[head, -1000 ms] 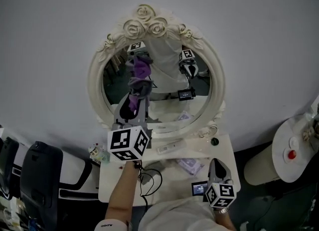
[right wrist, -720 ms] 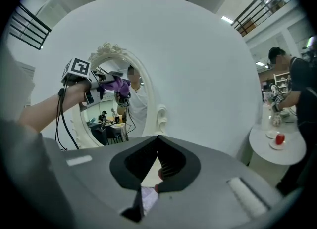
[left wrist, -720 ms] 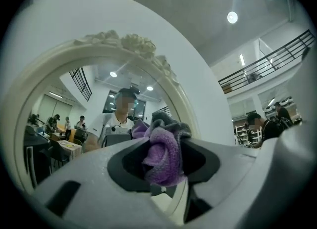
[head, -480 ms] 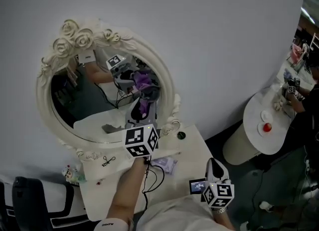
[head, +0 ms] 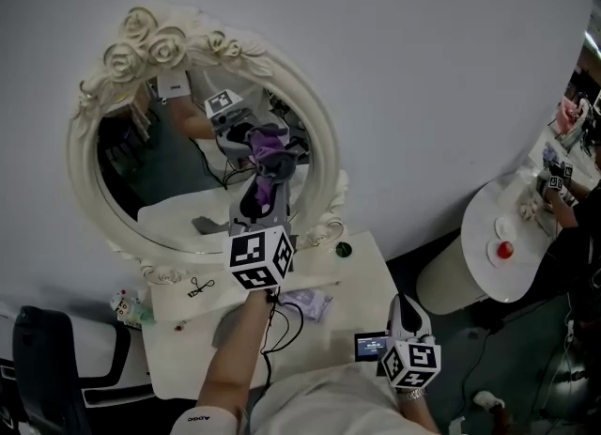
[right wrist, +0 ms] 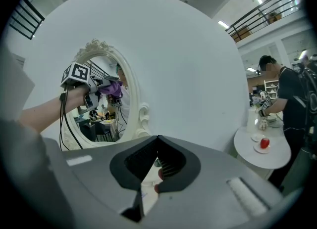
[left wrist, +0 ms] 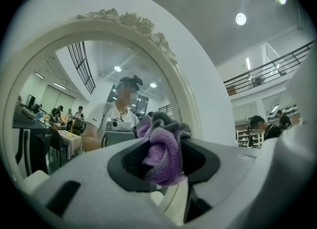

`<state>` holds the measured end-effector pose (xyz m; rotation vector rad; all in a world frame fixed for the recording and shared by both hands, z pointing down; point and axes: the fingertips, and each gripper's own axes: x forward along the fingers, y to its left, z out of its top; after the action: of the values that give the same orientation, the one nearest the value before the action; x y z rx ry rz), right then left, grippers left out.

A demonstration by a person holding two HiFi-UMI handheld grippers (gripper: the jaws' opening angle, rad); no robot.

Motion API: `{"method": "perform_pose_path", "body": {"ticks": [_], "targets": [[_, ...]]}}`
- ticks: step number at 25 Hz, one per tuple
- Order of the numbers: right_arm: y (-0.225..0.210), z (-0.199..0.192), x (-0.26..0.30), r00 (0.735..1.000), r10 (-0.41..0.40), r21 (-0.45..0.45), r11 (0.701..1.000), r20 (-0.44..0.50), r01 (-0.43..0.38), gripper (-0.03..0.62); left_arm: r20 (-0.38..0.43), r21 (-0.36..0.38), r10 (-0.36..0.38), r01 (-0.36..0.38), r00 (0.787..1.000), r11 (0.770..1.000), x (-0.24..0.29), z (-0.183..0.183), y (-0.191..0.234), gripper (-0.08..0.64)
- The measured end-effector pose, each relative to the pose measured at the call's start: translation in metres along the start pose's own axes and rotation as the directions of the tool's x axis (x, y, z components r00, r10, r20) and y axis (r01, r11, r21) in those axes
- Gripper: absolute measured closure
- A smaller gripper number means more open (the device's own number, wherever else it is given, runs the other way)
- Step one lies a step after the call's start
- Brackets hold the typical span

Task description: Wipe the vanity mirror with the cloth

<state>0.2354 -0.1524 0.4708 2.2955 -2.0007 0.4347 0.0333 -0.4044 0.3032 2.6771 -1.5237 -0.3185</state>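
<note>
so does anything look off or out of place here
Nothing stands out: the vanity mirror stands upright with no visible damage, the left gripper holds the purple cloth by its glass, and the right gripper is shut, empty.

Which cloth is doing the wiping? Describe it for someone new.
Start at the oval cream mirror with a carved-rose frame on the white table. The left claw is raised to its glass, shut on a bunched fleecy purple-and-grey cloth. Its reflection shows alongside; the real one is pinched in the claw.
</note>
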Motion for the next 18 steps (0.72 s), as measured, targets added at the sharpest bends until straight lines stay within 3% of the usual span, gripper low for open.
{"method": "perform_pose_path", "body": {"ticks": [4,7,14,18], "targets": [[0.04,-0.003,0.018,0.993,0.114,-0.021,0.993,-0.022,-0.114,0.584,0.009,0.025,0.099,-0.099,0.995,0.995,-0.03,0.012,0.049,0.407],[0.075,-0.008,0.031,0.976,0.212,-0.035,0.976,-0.05,-0.214,0.584,0.018,0.046,0.213,-0.213,0.977,0.976,-0.064,0.024,0.099,0.405],[0.145,-0.015,0.049,0.927,0.367,-0.063,0.926,-0.083,-0.372,0.584,0.038,0.081,0.43,-0.431,0.902,0.898,-0.133,0.045,0.2,0.405],[0.17,-0.016,0.055,0.907,0.411,-0.071,0.906,-0.091,-0.417,0.584,0.042,0.114,0.514,-0.516,0.856,0.849,-0.161,0.052,0.244,0.407]]}}
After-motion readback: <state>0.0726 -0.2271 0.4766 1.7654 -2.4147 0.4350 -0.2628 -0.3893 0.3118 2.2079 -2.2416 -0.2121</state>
